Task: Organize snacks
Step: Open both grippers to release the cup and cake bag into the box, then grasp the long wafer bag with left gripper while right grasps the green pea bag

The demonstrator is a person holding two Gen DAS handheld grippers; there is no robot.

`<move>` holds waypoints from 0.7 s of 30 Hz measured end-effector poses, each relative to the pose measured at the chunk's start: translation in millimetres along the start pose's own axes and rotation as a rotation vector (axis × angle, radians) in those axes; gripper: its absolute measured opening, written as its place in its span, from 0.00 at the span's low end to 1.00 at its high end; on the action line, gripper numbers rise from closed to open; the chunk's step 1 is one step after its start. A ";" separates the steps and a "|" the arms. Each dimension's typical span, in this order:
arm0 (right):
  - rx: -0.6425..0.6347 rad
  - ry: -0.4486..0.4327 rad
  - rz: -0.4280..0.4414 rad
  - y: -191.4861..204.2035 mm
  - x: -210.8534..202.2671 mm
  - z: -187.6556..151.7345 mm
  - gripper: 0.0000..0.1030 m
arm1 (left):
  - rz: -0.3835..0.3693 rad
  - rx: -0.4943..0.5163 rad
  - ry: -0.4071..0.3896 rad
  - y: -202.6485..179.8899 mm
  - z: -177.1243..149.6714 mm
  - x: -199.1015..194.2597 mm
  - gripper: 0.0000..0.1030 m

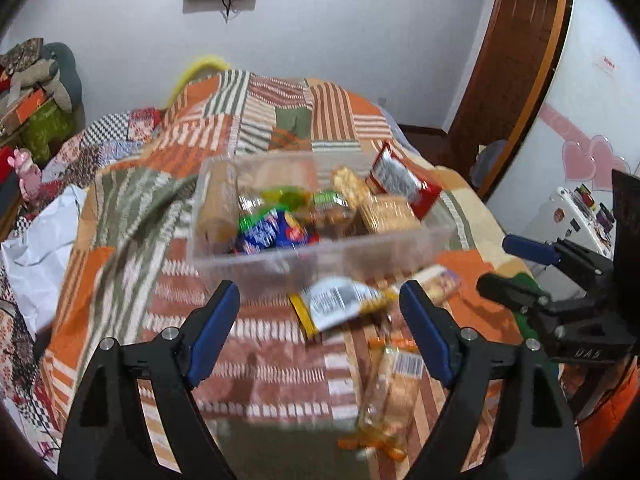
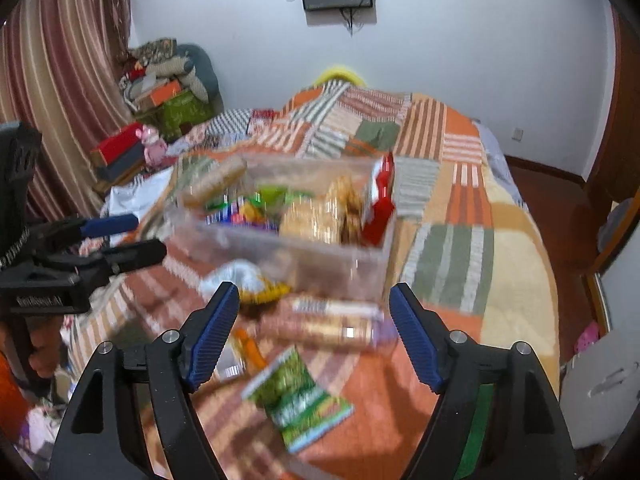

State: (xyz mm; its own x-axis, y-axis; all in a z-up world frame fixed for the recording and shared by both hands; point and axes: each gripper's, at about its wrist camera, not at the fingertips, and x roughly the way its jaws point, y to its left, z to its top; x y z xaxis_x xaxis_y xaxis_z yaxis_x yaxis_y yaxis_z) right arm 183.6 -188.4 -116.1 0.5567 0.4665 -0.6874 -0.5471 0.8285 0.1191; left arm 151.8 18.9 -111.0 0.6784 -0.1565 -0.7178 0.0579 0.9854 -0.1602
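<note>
A clear plastic bin [image 1: 320, 264] sits on the patchwork bedspread [image 1: 132, 204], holding a red packet [image 1: 400, 178], cracker packs [image 1: 384, 212] and blue and green wrappers. In front of it lie a yellow-and-white packet [image 1: 340, 304] and a clear-wrapped biscuit pack [image 1: 394, 392]. My left gripper [image 1: 319, 288] is open above them, nothing between its fingers. In the right wrist view a long biscuit pack [image 2: 332, 322] and a green packet [image 2: 300, 396] lie before the bin [image 2: 320, 268]. My right gripper [image 2: 314, 289] is open over them and holds nothing.
Each gripper shows at the edge of the other's view, the right gripper [image 1: 504, 264] and the left gripper [image 2: 136, 236]. A white bag [image 1: 44, 248] lies at the bed's left. Boxes and cushions [image 2: 168, 80] are piled by the curtain. A wooden door [image 1: 516, 48] stands at the right.
</note>
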 end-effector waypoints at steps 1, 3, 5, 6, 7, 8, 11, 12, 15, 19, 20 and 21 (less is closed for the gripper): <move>0.002 0.018 0.001 -1.3 2.3 -6.3 0.73 | -0.004 0.000 0.009 -1.3 -3.3 1.6 0.80; 0.016 0.055 0.009 -4.8 7.7 -18.4 0.73 | -0.012 0.005 0.030 -5.8 -10.4 5.7 0.80; 0.044 0.080 0.023 -8.3 10.0 -29.4 0.73 | -0.015 0.012 0.048 -9.6 -16.3 9.8 0.80; 0.057 0.091 0.031 -9.3 11.5 -33.8 0.73 | -0.018 0.016 0.057 -11.7 -19.7 12.2 0.80; 0.076 0.104 0.041 -10.6 14.0 -39.8 0.73 | -0.022 0.016 0.065 -13.3 -22.8 14.0 0.80; 0.090 0.115 0.049 -12.5 17.0 -43.3 0.73 | -0.029 0.014 0.075 -14.5 -25.9 16.2 0.80; 0.121 0.156 0.091 -13.1 22.2 -53.1 0.73 | -0.049 0.004 0.111 -18.4 -36.7 23.6 0.80; 0.123 0.162 0.097 -12.2 23.2 -54.5 0.73 | -0.051 0.005 0.123 -20.0 -41.1 26.7 0.80; 0.114 0.162 0.102 -8.4 25.0 -58.1 0.73 | -0.054 0.006 0.154 -22.3 -51.4 35.3 0.80; 0.118 0.150 0.103 -8.1 26.5 -57.5 0.73 | -0.072 -0.004 0.187 -24.4 -62.9 43.4 0.80; 0.119 0.155 0.109 -8.2 27.4 -58.3 0.73 | -0.081 -0.010 0.190 -24.5 -64.8 44.2 0.80; 0.116 0.162 0.117 -7.2 28.7 -59.4 0.73 | -0.088 -0.015 0.191 -24.6 -65.9 44.7 0.80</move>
State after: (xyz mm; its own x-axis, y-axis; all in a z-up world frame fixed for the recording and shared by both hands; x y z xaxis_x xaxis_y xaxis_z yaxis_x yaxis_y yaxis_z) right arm 166.4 -199.4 -179.2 0.3811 0.5136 -0.7688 -0.5211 0.8062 0.2802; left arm 132.4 -16.8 -183.9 0.5196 -0.2531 -0.8161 0.0991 0.9665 -0.2367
